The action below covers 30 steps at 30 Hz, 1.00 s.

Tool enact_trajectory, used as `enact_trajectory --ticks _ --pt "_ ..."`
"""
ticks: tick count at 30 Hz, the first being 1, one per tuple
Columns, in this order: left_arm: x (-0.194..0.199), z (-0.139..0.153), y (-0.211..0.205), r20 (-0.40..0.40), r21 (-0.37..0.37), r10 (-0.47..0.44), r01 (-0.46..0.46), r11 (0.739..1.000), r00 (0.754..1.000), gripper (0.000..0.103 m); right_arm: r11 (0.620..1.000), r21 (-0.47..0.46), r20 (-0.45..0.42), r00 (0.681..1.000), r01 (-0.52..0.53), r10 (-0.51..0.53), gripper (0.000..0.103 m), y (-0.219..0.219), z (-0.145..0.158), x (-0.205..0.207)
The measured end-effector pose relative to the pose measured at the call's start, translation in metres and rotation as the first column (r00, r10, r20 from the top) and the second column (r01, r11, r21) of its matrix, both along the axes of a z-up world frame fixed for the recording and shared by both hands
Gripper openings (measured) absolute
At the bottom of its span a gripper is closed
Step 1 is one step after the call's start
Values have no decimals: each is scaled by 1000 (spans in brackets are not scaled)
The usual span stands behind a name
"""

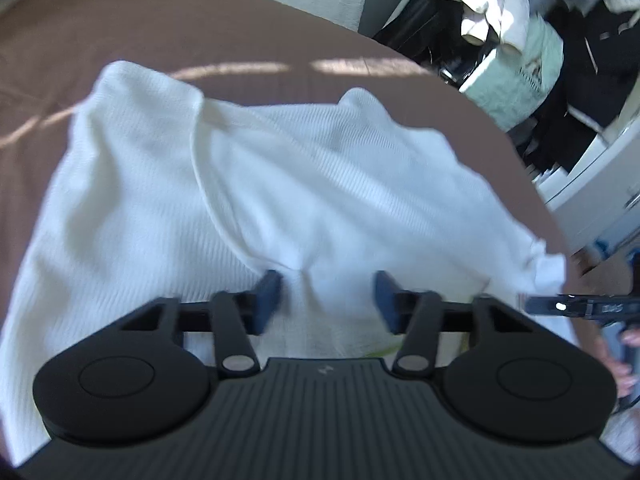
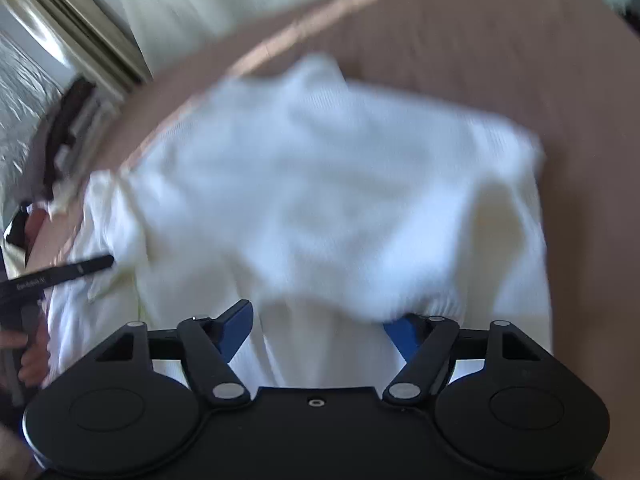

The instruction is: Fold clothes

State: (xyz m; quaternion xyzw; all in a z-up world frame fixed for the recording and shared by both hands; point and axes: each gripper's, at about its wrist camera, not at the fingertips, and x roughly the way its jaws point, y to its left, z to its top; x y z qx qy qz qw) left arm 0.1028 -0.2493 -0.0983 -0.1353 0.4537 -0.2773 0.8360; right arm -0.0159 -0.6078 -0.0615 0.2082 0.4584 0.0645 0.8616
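A white ribbed knit garment point(image 1: 304, 176) lies spread on a brown cover point(image 1: 200, 28), with a seam curving down its middle. My left gripper point(image 1: 328, 292) sits low over the near hem. Its blue pads point(image 1: 267, 300) stand apart, a small pucker of cloth lies between them, and neither pad presses it. The right wrist view is blurred. There my right gripper point(image 2: 320, 320) is open over the same garment point(image 2: 340, 184), and a folded edge overlaps its right pad point(image 2: 402, 334). Each gripper's black finger shows at the edge of the other's view.
A heap of pale and dark clothes point(image 1: 520, 40) and a white cabinet point(image 1: 600, 176) stand beyond the cover's right edge. A hand point(image 1: 626, 356) shows at the far right. Pale curtains point(image 2: 208, 12) and dark items point(image 2: 68, 128) lie beyond the left edge in the right wrist view.
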Motion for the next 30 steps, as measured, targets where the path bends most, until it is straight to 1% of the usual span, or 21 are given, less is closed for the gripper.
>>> enact_trajectory --ticks 2,3,4,5,6,8,10,12,13,14,15,16,19,20,21,22,23,25,26,28,30 --pt "19 6 -7 18 -14 -13 14 1000 1000 17 999 -9 105 994 30 -29 50 -6 7 9" --pt "28 11 -9 38 -29 -7 8 1000 999 17 999 -6 153 987 48 -47 44 -11 10 12" --pt "36 17 -11 62 -50 5 -2 999 998 17 998 10 189 980 66 -67 30 -17 12 14" --pt "44 23 -12 92 -71 22 -15 997 996 17 997 24 219 972 78 -82 20 -23 15 15" --pt "50 29 -14 117 -75 40 -31 997 992 17 996 28 246 965 86 -90 19 -30 18 17" --pt "57 42 -20 155 -48 62 -55 997 986 17 992 47 292 948 119 -128 19 -43 21 20" --pt "55 53 -30 189 -17 31 -29 999 981 20 983 103 308 935 152 -177 19 -56 22 26" --pt "45 58 -41 197 3 -35 35 999 980 35 974 154 309 928 165 -206 19 -66 23 32" --pt "39 59 -47 185 7 -66 66 998 981 40 973 154 322 922 174 -216 22 -68 24 33" --pt "32 59 -51 168 4 -94 95 996 981 45 972 147 332 916 185 -225 25 -68 24 35" --pt "26 59 -56 150 -3 -123 125 992 981 45 971 142 339 912 194 -232 28 -69 25 38" --pt "20 58 -60 135 -11 -155 158 987 979 45 970 135 333 913 200 -234 31 -69 25 41" --pt "-2 60 -78 108 -22 -251 255 967 962 45 971 98 297 924 220 -239 31 -71 30 44" --pt "-10 62 -85 111 -14 -289 292 956 951 46 973 92 294 928 213 -231 32 -72 33 40" --pt "-20 63 -93 115 -1 -332 334 943 936 51 977 71 292 933 200 -212 34 -72 37 36" --pt "-31 64 -101 122 17 -374 375 927 919 55 981 38 290 938 188 -191 43 -72 42 31" --pt "-44 64 -109 138 41 -411 409 912 901 63 985 -14 284 946 169 -158 55 -72 46 24" --pt "-68 61 -125 175 88 -465 457 885 868 71 990 -101 241 968 100 -73 60 -71 46 12" --pt "-77 56 -134 180 124 -489 474 872 853 74 991 -117 180 983 58 -37 59 -72 38 7" --pt "-91 44 -154 184 241 -536 491 837 824 75 987 -160 62 998 -13 23 59 -72 24 -1" --pt "-97 29 -174 193 409 -547 440 800 815 75 956 -292 -1 999 -36 38 59 -65 13 -5"
